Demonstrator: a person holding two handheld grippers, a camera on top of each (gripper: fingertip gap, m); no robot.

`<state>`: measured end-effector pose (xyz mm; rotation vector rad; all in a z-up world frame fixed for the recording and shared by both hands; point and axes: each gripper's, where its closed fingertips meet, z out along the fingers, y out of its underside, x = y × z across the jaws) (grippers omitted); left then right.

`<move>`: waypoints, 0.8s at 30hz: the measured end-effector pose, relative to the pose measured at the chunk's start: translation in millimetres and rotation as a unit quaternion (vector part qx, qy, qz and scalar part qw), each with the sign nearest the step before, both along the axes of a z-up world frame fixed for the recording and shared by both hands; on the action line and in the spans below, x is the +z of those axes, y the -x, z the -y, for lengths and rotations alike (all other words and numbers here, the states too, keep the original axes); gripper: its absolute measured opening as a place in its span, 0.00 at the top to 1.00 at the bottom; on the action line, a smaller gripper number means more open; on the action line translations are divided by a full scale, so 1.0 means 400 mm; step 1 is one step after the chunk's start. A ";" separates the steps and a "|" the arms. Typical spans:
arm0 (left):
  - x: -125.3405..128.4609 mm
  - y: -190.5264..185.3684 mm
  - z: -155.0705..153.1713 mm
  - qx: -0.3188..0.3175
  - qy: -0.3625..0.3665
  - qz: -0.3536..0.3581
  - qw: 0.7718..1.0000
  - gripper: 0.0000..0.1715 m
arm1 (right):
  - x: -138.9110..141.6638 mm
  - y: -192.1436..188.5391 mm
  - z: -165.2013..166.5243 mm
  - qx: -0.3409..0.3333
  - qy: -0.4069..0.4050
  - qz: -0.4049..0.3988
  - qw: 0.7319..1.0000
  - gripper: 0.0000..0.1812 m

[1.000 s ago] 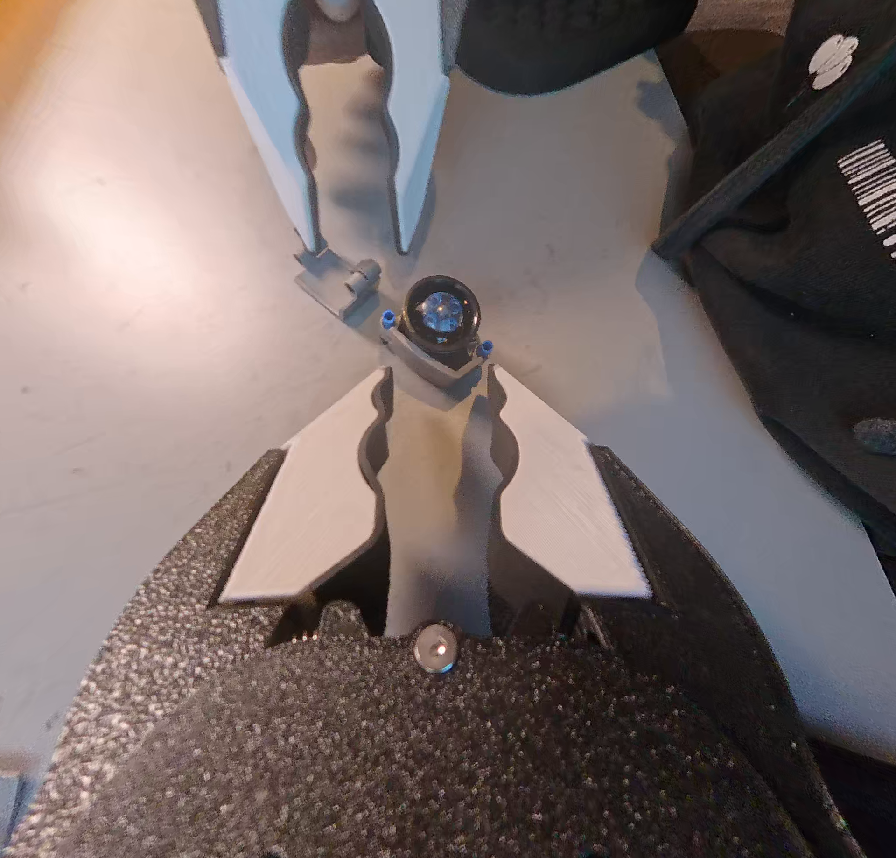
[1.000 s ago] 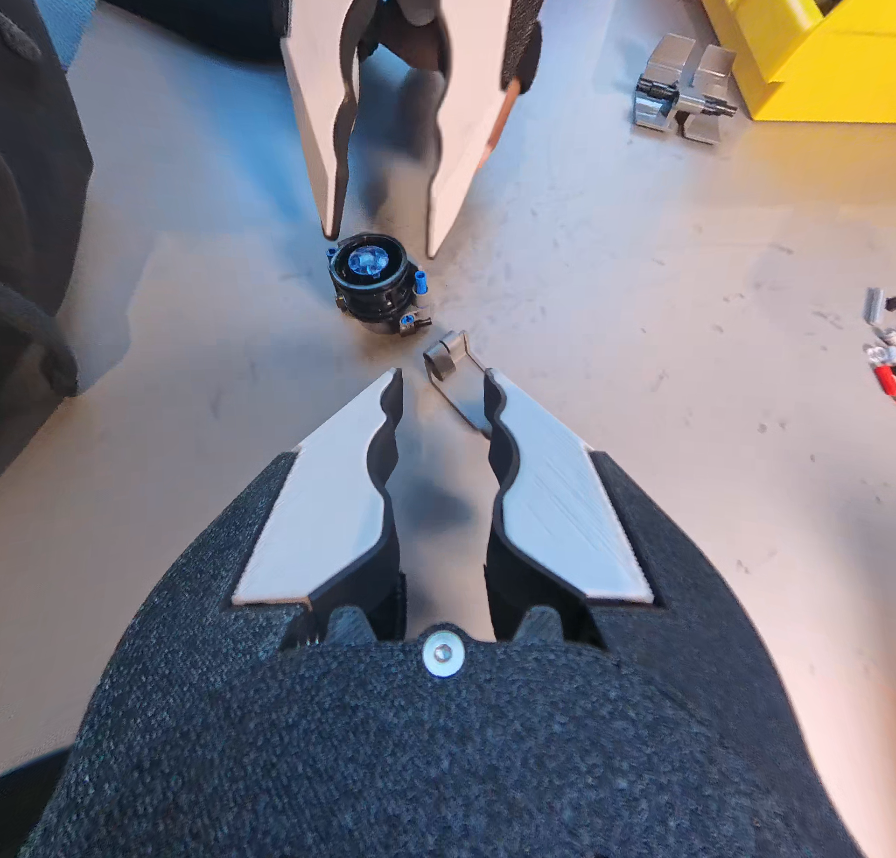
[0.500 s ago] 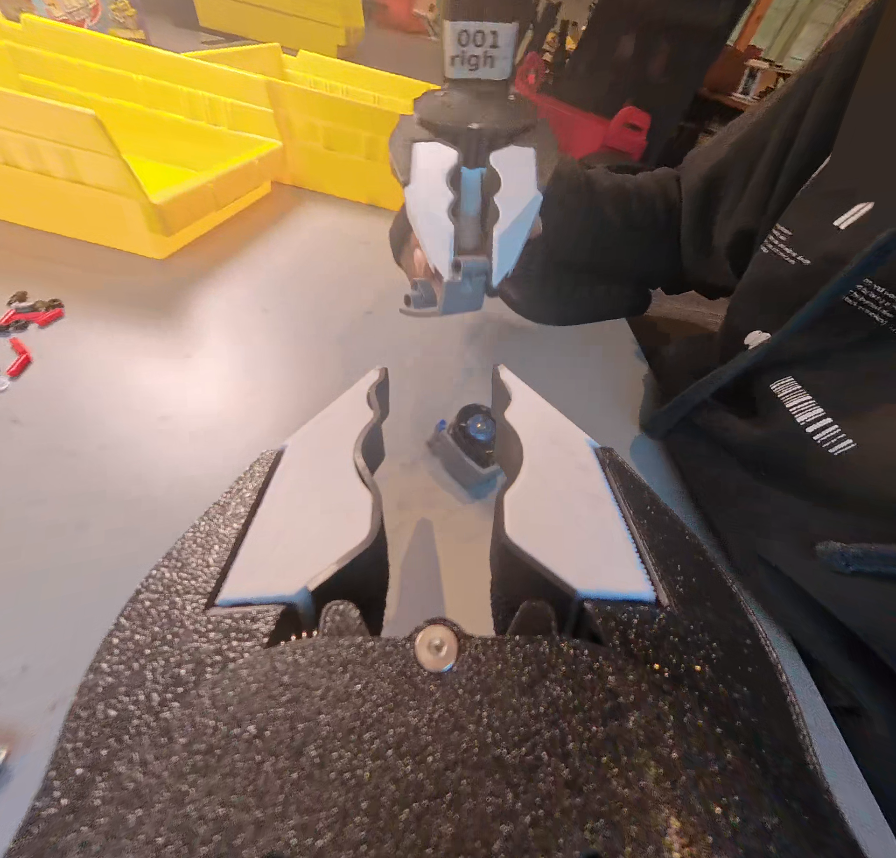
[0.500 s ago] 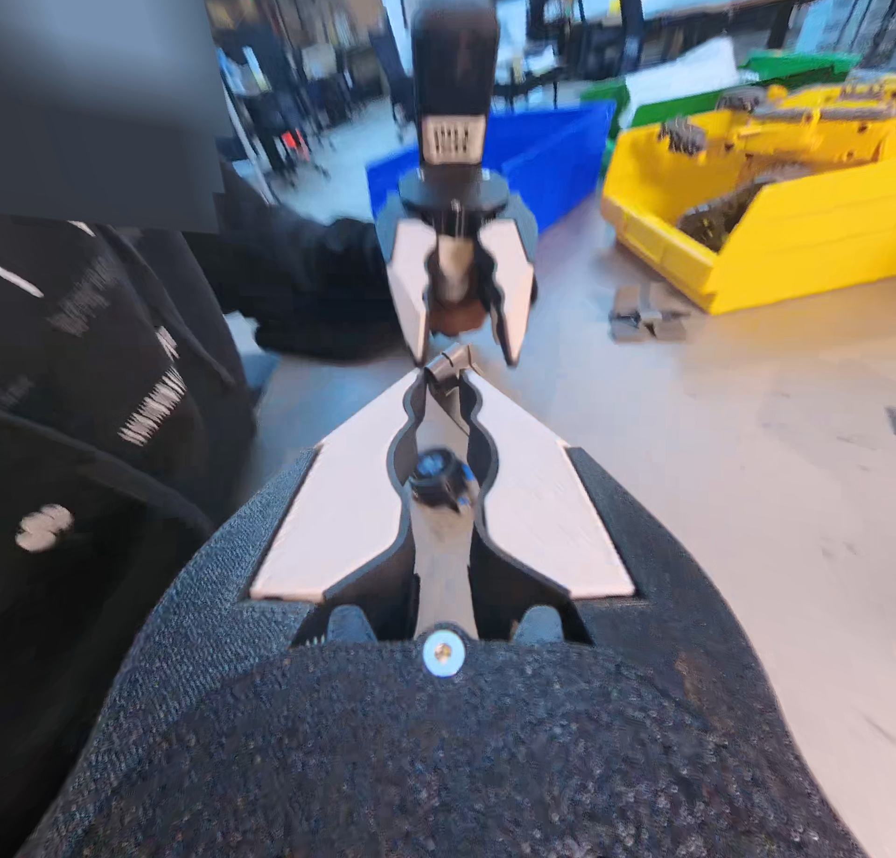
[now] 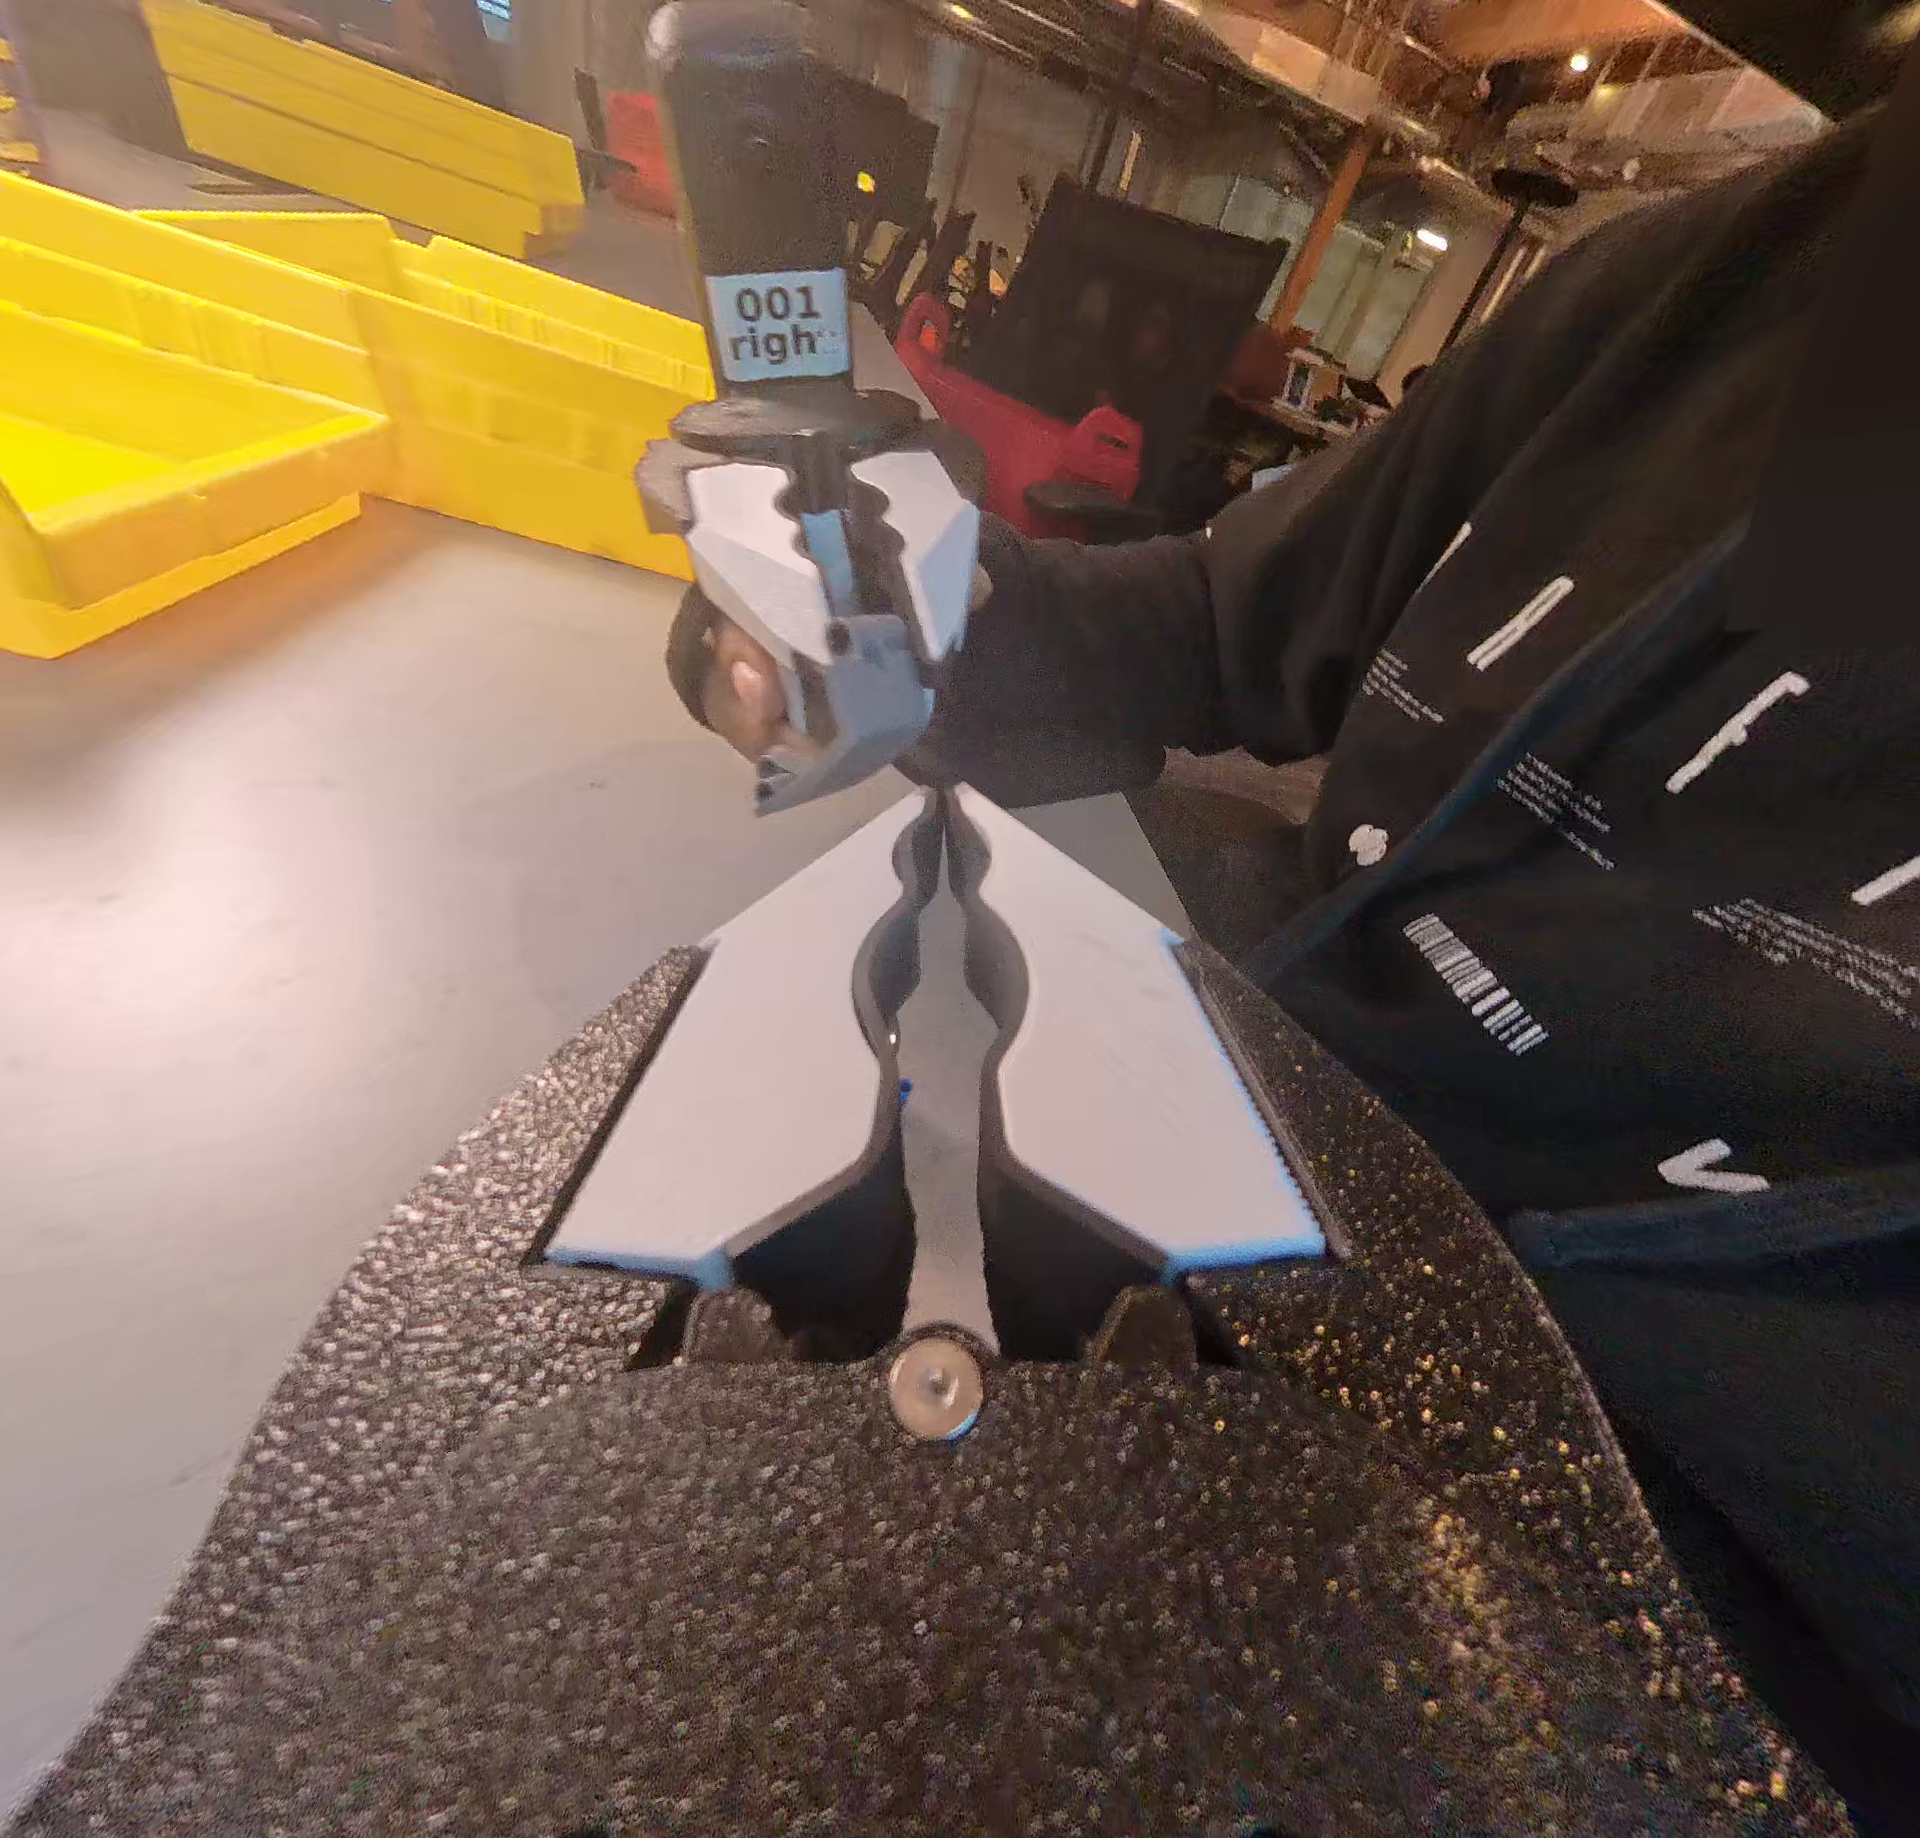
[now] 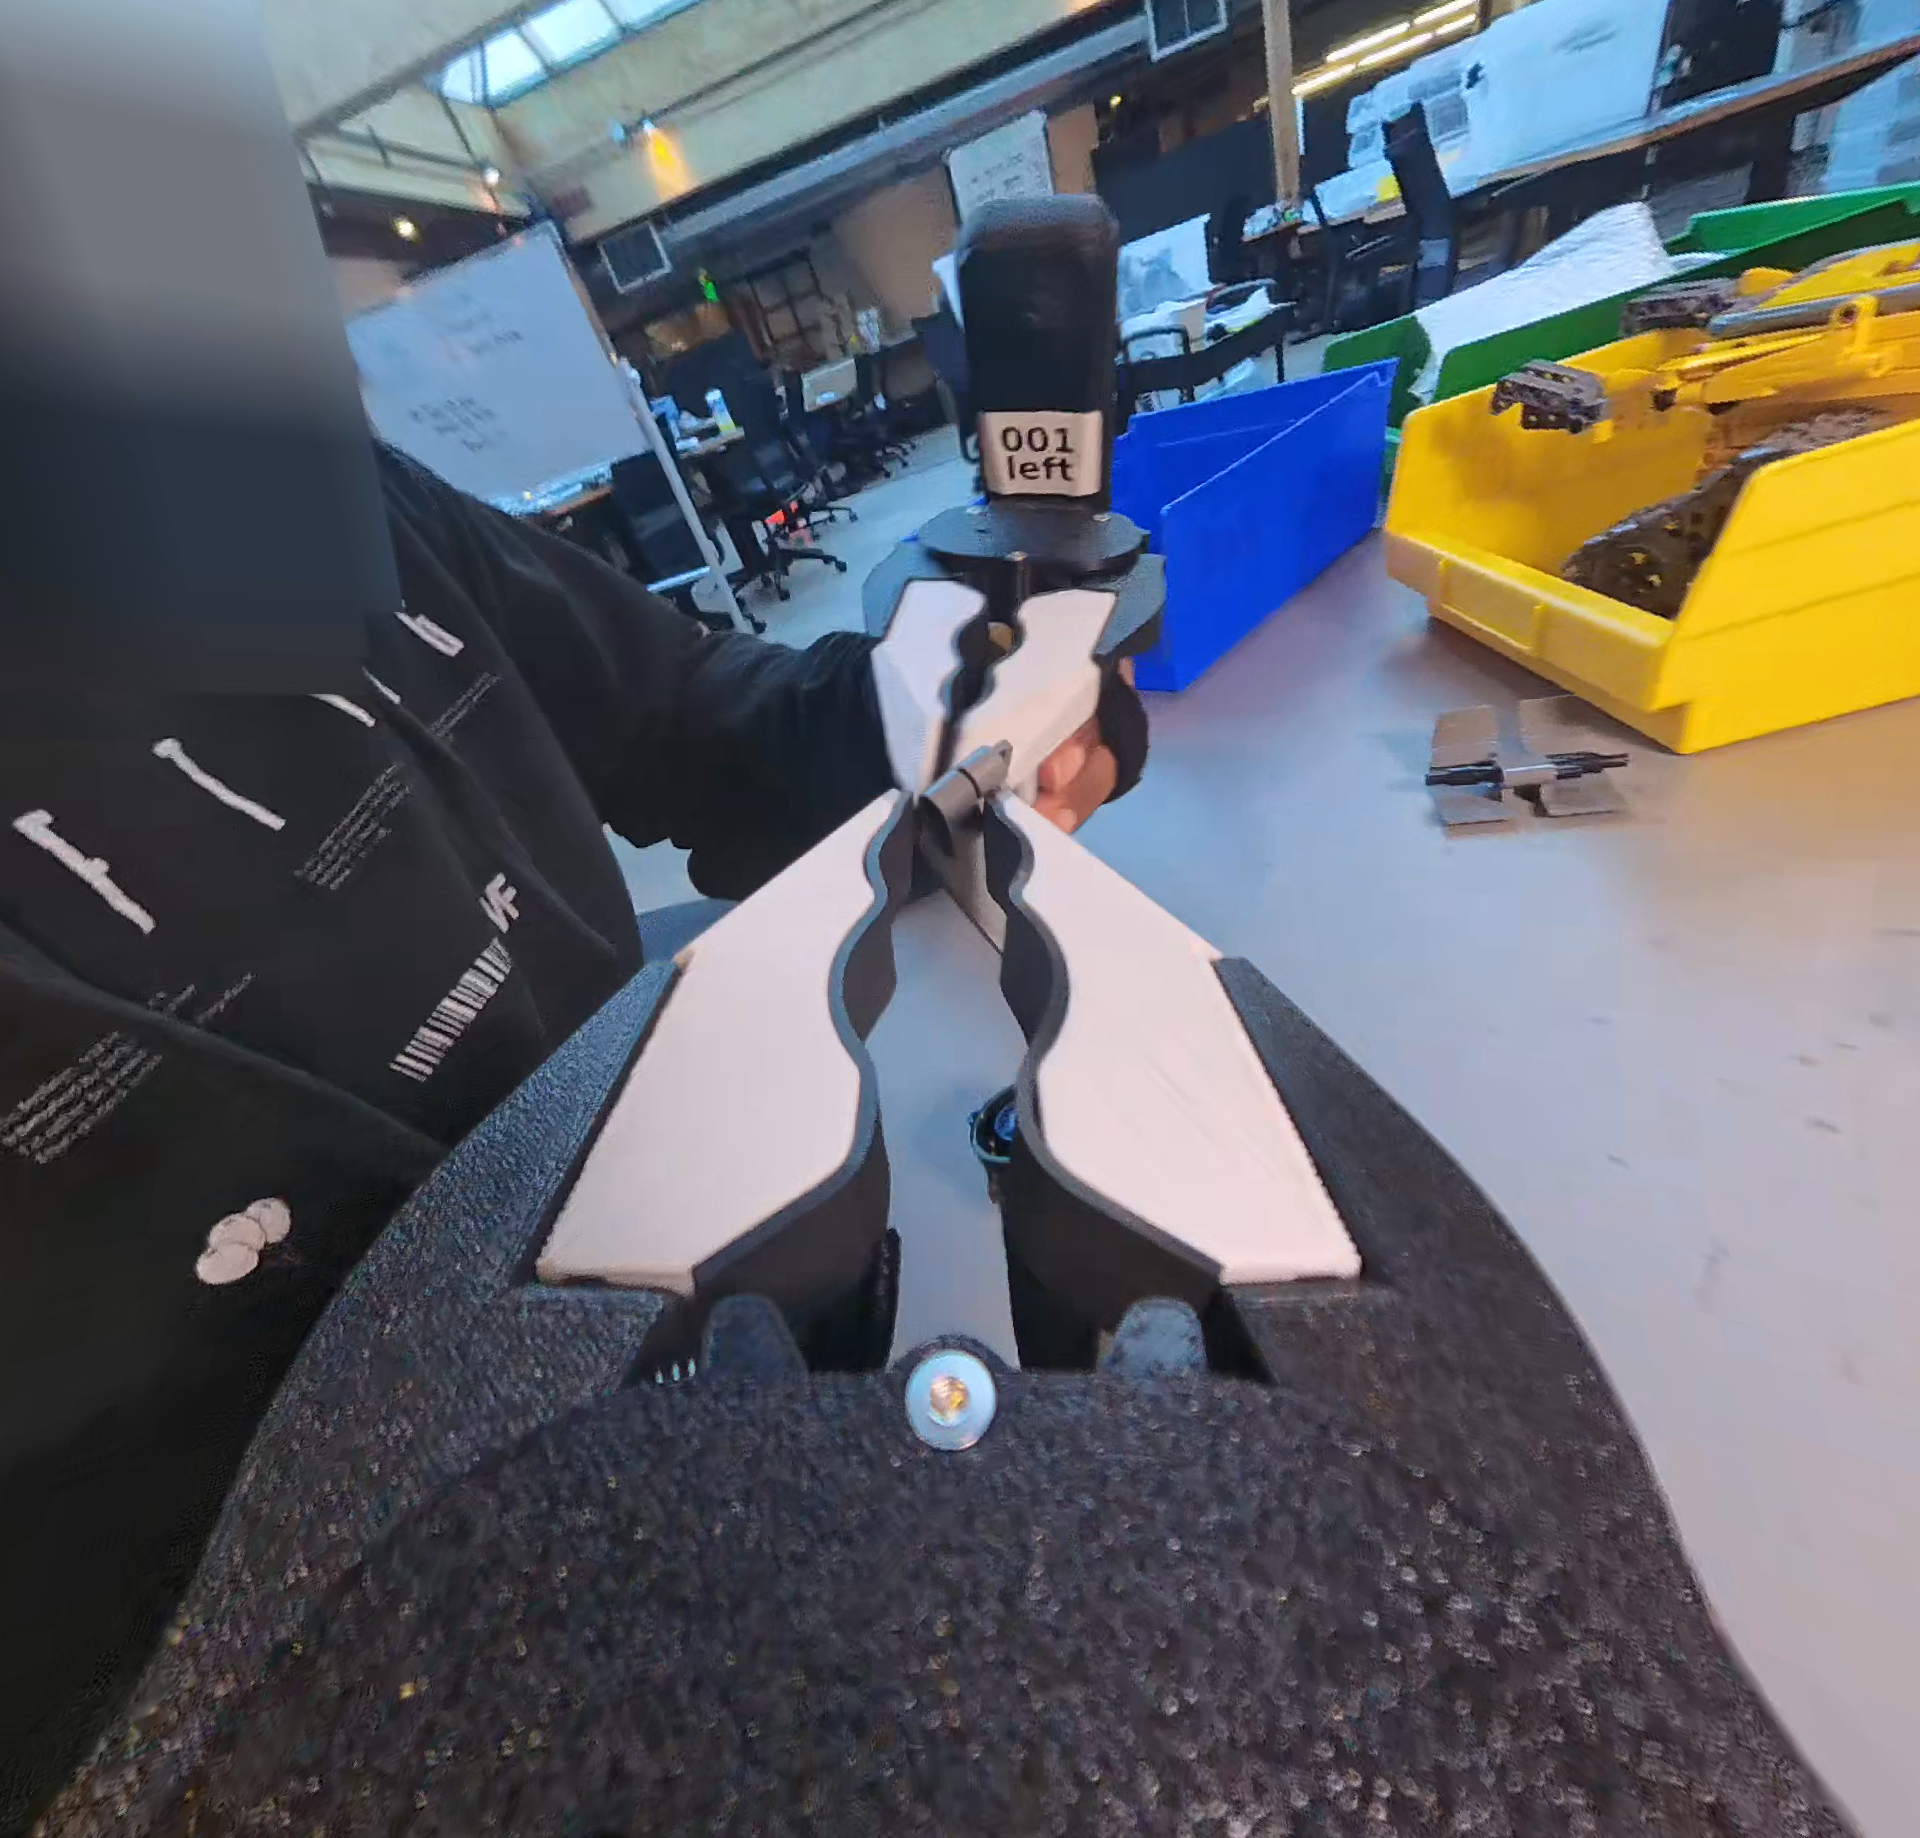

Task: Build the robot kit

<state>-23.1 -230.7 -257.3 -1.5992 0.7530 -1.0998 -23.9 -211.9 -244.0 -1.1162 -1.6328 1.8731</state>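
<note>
Currently our right gripper [image 6: 951,817] pinches a grey bracket [image 6: 961,786] at its fingertips, aloft; our left gripper [image 5: 940,801] is closed, empty. So shallow a hold may slip onto the table [image 6: 1558,1009].

The two grippers are facing each other above the table [image 6: 1558,1061], tips nearly meeting. The right gripper [image 6: 948,809] is pinching a small bracket [image 6: 971,786] at its tips, and the left gripper [image 6: 951,749] is sitting just behind that bracket, its tips together. Down below, a small round part [image 6: 992,1134] is peeking out on the table between the right gripper's fingers. To the right, bins [image 6: 1704,562] are sitting at the table's far side, with a hinged metal piece [image 6: 1522,765] lying just before them.
</note>
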 end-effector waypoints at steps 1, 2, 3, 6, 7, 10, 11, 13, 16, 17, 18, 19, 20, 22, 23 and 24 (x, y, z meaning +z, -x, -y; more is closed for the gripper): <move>-0.005 0.007 -0.012 0.016 0.002 -0.007 1.000 1.00 | 0.004 -0.006 0.004 0.004 -0.008 -0.007 1.000 0.93; -0.014 0.013 -0.019 0.026 0.000 -0.020 0.999 1.00 | 0.011 -0.006 0.003 -0.003 -0.010 -0.014 1.000 0.93; -0.021 0.020 -0.024 0.035 -0.003 -0.031 0.999 0.98 | 0.020 -0.005 0.001 -0.008 -0.005 -0.021 1.000 0.93; -0.011 0.024 -0.037 0.049 -0.015 -0.016 0.999 0.76 | 0.044 -0.002 0.005 0.003 0.061 -0.023 0.998 0.93; 0.000 0.018 -0.038 0.048 -0.022 -0.005 0.999 0.72 | 0.041 0.001 0.013 0.013 0.076 -0.014 0.997 0.93; 0.007 -0.011 -0.021 0.017 -0.032 -0.001 0.999 0.83 | 0.024 0.013 0.034 0.036 0.112 0.006 0.993 0.93; 0.000 -0.018 -0.012 0.001 -0.023 -0.005 1.000 0.91 | 0.017 0.017 0.032 0.037 0.121 0.012 0.992 0.93; -0.011 -0.019 -0.005 -0.013 0.008 0.000 1.000 0.94 | 0.002 0.015 0.027 0.048 0.125 0.026 0.991 0.93; -0.001 -0.020 0.013 -0.055 0.068 0.058 0.995 0.97 | -0.009 0.003 0.024 0.061 0.097 0.028 0.993 0.92; 0.005 -0.023 0.019 -0.071 0.087 0.078 0.991 0.97 | -0.011 -0.004 0.028 0.070 0.081 0.025 0.994 0.92; 0.009 -0.028 0.026 -0.089 0.106 0.096 0.986 0.98 | -0.013 -0.011 0.033 0.080 0.065 0.022 0.994 0.92; 0.012 -0.034 0.032 -0.105 0.121 0.112 0.981 0.98 | -0.014 -0.018 0.038 0.090 0.053 0.018 0.994 0.92; 0.015 -0.039 0.037 -0.118 0.132 0.125 0.976 0.98 | -0.013 -0.025 0.042 0.101 0.047 0.013 0.994 0.92; 0.019 -0.043 0.039 -0.132 0.149 0.146 0.969 0.97 | -0.010 -0.030 0.043 0.111 0.035 0.001 0.993 0.92; 0.021 -0.043 0.040 -0.139 0.157 0.154 0.966 0.97 | -0.009 -0.032 0.044 0.115 0.027 -0.003 0.993 0.92; 0.024 -0.043 0.041 -0.145 0.161 0.162 0.963 0.97 | -0.006 -0.032 0.045 0.119 0.022 -0.007 0.993 0.92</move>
